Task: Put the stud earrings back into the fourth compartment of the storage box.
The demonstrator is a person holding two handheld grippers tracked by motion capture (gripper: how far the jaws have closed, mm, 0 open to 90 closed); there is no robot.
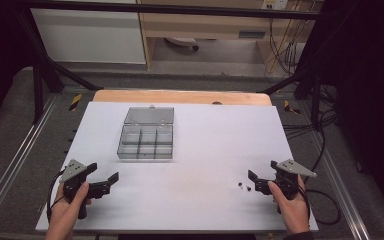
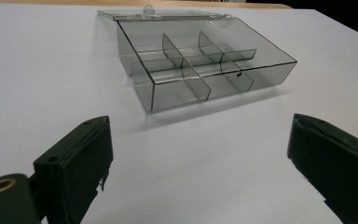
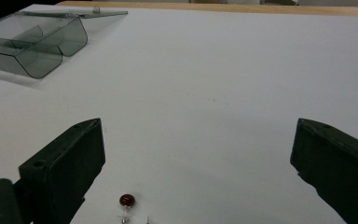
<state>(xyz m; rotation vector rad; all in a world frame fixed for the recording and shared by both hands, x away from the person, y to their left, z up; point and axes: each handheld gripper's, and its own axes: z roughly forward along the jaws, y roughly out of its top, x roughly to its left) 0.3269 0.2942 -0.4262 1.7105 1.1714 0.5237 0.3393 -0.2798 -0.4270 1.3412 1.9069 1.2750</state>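
Observation:
A clear grey compartment box [image 1: 145, 142] lies open on the white table top, its lid [image 1: 149, 115] folded back; it has several compartments with nothing seen inside. My left gripper [image 1: 103, 172] is open at the table's near left, and the box [image 2: 205, 65] stands a little beyond its spread jaws [image 2: 200, 158]. My right gripper [image 1: 263, 170] is open at the near right. Two tiny dark objects [image 1: 244, 186] lie just left of it. Between its jaws [image 3: 198, 163] sits a small dark-red bead on a metal pin [image 3: 127, 200], with another thin pin beside it. The box [image 3: 32, 46] shows far left.
The white sheet [image 1: 205, 150] covers a wooden table whose far edge [image 1: 180, 96] shows. Black frame struts and cables [image 1: 320, 150] stand beside the table, and cabinets are beyond. A hand holds each gripper near the front edge.

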